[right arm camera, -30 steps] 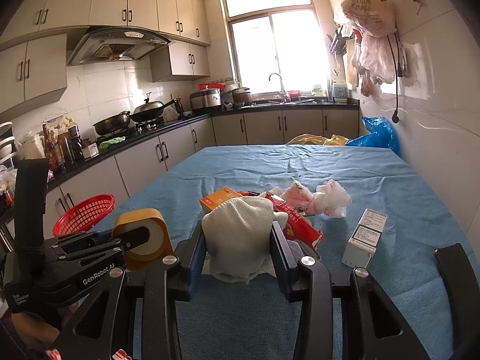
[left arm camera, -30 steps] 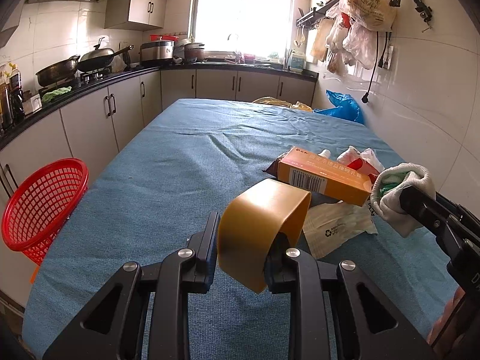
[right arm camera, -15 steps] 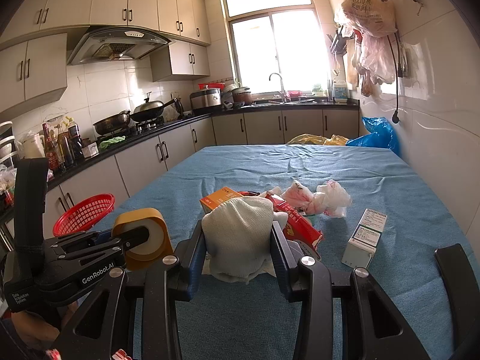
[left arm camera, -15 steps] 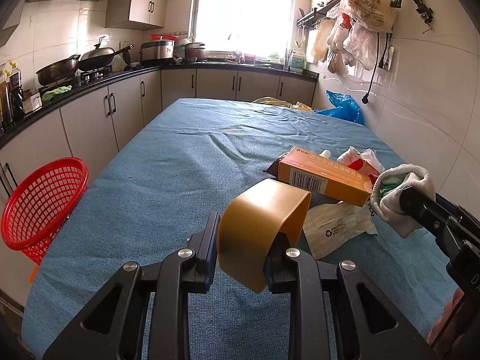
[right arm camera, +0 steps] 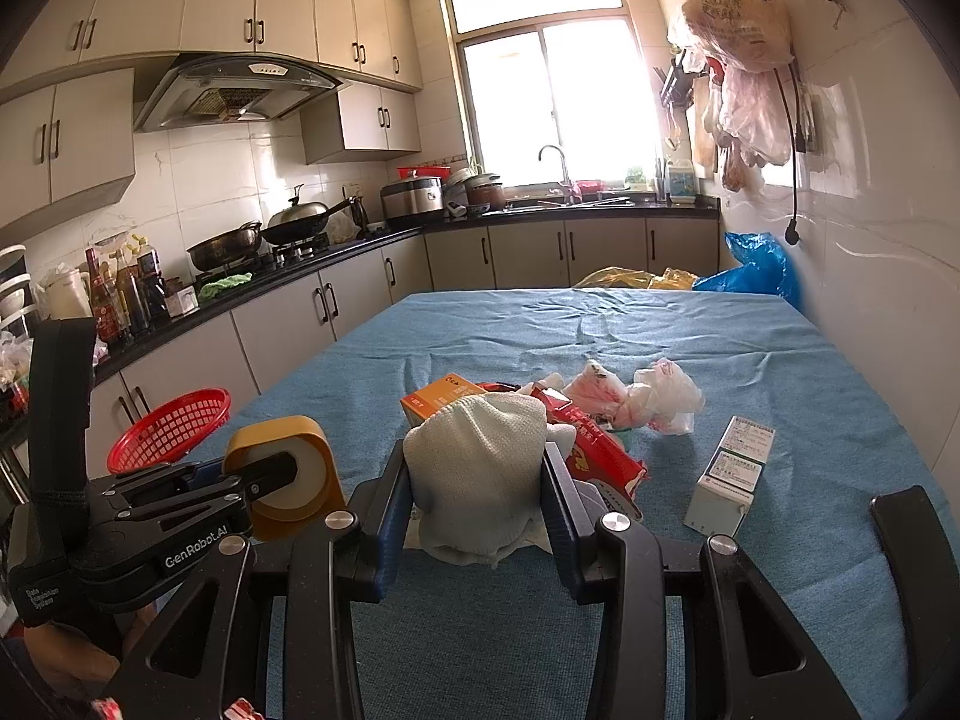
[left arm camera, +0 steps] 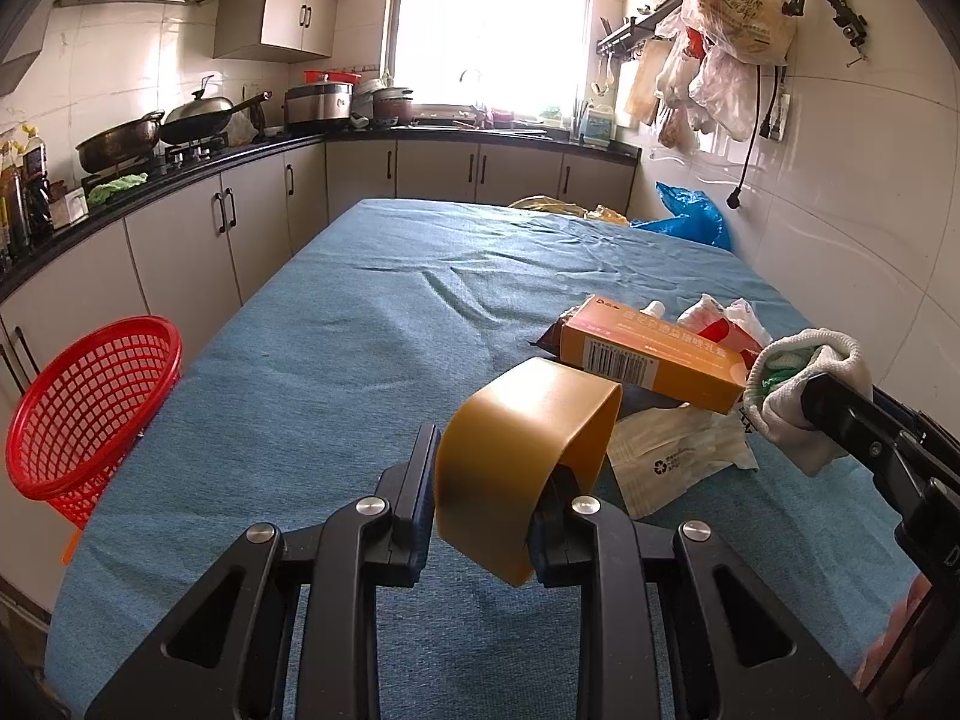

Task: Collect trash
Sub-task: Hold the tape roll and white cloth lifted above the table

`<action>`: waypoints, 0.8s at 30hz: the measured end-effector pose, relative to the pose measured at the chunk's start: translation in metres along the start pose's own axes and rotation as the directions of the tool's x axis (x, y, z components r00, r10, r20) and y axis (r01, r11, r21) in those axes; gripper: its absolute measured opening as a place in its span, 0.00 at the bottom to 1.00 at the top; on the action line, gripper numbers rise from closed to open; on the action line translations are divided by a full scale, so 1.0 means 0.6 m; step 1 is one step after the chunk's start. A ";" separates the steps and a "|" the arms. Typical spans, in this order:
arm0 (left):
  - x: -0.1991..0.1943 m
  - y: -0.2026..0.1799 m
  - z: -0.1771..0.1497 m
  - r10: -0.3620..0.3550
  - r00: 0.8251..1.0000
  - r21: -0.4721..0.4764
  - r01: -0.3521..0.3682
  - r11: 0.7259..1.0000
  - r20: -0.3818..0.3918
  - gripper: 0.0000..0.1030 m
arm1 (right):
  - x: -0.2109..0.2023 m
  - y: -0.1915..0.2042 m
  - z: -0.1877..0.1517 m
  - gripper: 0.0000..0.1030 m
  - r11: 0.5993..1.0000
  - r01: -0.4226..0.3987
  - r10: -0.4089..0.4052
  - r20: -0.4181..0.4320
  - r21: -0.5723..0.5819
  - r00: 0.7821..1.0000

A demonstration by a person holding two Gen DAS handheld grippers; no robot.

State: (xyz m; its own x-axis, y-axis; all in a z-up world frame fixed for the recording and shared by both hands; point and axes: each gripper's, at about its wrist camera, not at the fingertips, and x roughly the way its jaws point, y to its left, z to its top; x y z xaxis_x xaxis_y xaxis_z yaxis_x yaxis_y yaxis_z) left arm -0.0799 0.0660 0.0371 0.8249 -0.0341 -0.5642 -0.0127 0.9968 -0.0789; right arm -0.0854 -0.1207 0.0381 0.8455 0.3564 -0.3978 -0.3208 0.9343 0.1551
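Observation:
My left gripper (left arm camera: 487,495) is shut on a yellow tape roll (left arm camera: 522,456), held above the blue table; the roll also shows in the right wrist view (right arm camera: 288,474). My right gripper (right arm camera: 477,495) is shut on a bunched white cloth (right arm camera: 480,474), seen at the right of the left wrist view (left arm camera: 807,396). On the table lie an orange box (left arm camera: 654,363), a red packet (right arm camera: 594,450), crumpled plastic bags (right arm camera: 636,396), a paper wrapper (left arm camera: 672,462) and a small white-green box (right arm camera: 732,474). A red basket (left arm camera: 90,414) stands off the table's left edge.
The blue-clothed table (left arm camera: 360,336) runs toward the window. Kitchen counter with pans (left arm camera: 150,138) lines the left side. Tiled wall with hanging bags (left arm camera: 738,18) is close on the right. Blue and yellow bags (right arm camera: 750,264) lie at the far end.

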 end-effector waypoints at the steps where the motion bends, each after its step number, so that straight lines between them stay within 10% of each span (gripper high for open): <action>1: -0.002 0.000 0.000 0.002 1.000 0.000 -0.002 1.000 0.004 0.23 | -0.002 0.000 0.000 0.42 1.000 0.003 -0.003 0.004 0.001 1.000; 24: -0.056 0.071 0.007 0.032 0.999 -0.082 -0.029 0.996 0.036 0.23 | -0.001 0.068 0.008 0.42 0.995 -0.092 0.088 -0.074 -0.050 0.993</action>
State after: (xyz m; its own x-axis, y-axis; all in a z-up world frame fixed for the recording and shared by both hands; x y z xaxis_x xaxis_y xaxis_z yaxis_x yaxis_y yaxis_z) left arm -0.1057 0.1096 0.0558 0.8437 0.0007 -0.5368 -0.0832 0.9881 -0.1295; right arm -0.0968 -0.0828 0.0489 0.7802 0.4363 -0.4482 -0.4180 0.8967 0.1453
